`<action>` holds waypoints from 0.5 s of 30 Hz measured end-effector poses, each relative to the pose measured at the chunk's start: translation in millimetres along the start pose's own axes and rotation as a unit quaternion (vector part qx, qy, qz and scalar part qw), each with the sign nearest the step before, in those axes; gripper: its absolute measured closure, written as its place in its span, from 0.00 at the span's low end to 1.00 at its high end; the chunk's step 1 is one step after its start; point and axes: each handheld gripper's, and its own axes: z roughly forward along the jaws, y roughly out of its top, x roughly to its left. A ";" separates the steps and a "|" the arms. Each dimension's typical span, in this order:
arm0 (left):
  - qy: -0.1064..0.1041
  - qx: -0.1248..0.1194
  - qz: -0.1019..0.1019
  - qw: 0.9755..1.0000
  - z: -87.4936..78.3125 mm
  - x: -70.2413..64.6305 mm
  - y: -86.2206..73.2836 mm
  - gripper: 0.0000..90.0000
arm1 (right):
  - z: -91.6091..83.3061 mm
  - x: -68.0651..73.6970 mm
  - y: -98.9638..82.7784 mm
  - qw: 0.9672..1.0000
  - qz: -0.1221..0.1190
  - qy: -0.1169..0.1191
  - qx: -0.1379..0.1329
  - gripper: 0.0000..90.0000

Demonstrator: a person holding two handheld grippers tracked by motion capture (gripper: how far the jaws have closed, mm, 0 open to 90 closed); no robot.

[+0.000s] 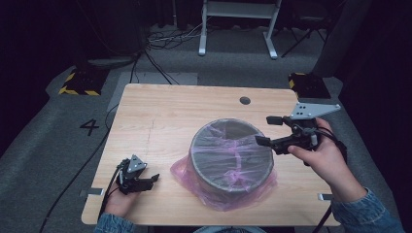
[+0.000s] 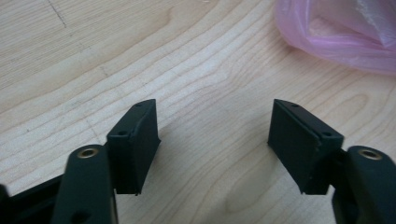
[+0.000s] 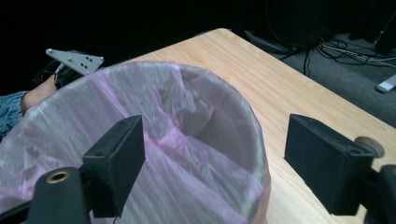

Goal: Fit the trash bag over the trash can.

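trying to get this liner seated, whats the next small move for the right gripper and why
Probably lower the right gripper onto the bin rim and pinch the pink bag there. Its jaws stand open above the near rim with nothing between them, and the bag lies loose and bunched across the mouth. The left gripper, also open, sits over bare table.

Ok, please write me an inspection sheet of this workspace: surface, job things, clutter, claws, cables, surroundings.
Surface: light wooden table with a round dark hole near the far edge.
Job's things: round grey bin at the middle, lined with a pink plastic bag that spreads over the table at its base.
Clutter: nothing seen.
Claws: left claw open over bare wood, nothing between the jaws; right claw open at the bin's rim, not pinching the bag.
Cables: one trails from the left claw off the near edge; a bundle lies on the floor.
Surroundings: grey carpet, white frame legs, yellow-black striped blocks.
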 end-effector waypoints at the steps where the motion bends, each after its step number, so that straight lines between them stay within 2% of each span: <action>1: 0.001 -0.005 -0.001 1.000 0.5 0.7 -1.4 0.33 | 2.0 0.8 1.5 1.000 -0.001 0.000 -0.001 0.21; 6: 0.001 -0.006 -0.003 1.000 0.7 0.7 -1.4 0.31 | 17.4 10.1 13.1 1.000 -0.010 0.012 -0.002 0.21; 15: 0.003 -0.006 -0.006 1.000 1.4 0.5 -1.0 0.31 | 56.1 29.9 30.5 0.999 -0.025 0.032 0.011 0.21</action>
